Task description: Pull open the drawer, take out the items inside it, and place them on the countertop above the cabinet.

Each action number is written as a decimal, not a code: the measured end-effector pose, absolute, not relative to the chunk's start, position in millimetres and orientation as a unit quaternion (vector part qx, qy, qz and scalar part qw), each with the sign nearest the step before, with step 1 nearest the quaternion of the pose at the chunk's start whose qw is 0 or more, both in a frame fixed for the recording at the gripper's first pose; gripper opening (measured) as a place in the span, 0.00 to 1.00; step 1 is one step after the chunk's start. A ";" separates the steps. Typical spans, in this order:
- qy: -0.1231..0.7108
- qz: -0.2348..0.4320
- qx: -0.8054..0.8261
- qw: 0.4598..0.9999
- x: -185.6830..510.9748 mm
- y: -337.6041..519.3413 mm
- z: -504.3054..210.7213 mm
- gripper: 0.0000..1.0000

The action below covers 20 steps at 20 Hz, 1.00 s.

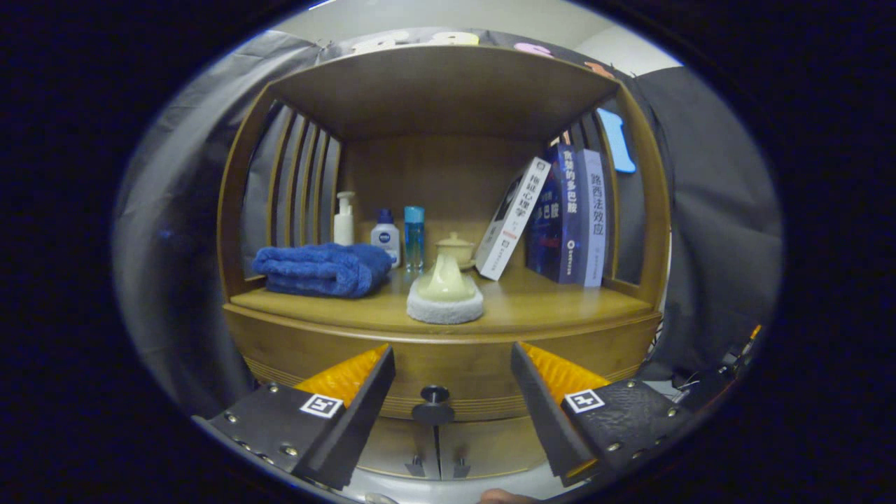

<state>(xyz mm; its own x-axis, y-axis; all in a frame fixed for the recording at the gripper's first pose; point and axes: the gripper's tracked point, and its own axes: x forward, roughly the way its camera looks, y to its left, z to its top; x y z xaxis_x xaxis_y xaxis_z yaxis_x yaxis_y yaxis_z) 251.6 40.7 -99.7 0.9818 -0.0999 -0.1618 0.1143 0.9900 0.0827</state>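
The wooden cabinet point(448, 210) takes up the middle of the frame, an open shelf under an arched top with slatted sides. Its countertop point(560, 301), across the centre, is where the task wants the drawer's contents set down. It already carries things pushed toward the back and sides, which leaves a bare strip along the front edge right of centre.

Below it, in the lower middle, the drawer point(462, 364) sits closed, flush with the cabinet front, so whatever is inside is hidden. That fits either a drawer yet to be pulled or one emptied and pushed back.

On the right of the shelf three books point(567, 217) stand, the white one leaning on the others. At the left a folded blue towel point(322, 267) lies flat. At centre a pale cream pouring vessel point(445, 280) rests on a white round pad point(445, 309), with a lidded cup point(455, 248) behind. Further back stand a pump bottle point(344, 218), a white lotion bottle point(386, 236) and a clear blue bottle point(414, 236).

The gripper point(448, 364) is spread wide and grasps nothing. Its fingers flank the dark round drawer knob point(434, 404) at bottom centre (lined up as if for a pinch, though not touching).
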 end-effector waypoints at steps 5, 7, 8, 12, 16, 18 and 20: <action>0.045 -0.052 0.035 0.997 204.0 18.9 -38.2 0.99; 0.032 -0.053 0.038 0.997 181.8 9.5 -9.1 0.99; 0.024 -0.053 0.040 0.998 170.3 4.4 6.2 0.99; -0.001 -0.054 0.027 0.998 124.5 -20.8 54.8 0.99; -0.016 -0.062 0.019 0.998 84.7 -52.2 85.4 0.99; -0.025 -0.069 0.025 0.997 69.2 -68.6 96.1 0.99; -0.033 -0.077 0.026 0.996 55.6 -84.9 102.1 0.99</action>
<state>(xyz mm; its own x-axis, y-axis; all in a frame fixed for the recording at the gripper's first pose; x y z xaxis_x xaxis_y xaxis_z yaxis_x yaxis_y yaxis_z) 55.6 -84.9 102.1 0.9858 -0.1559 0.0623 0.1524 0.9867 0.0564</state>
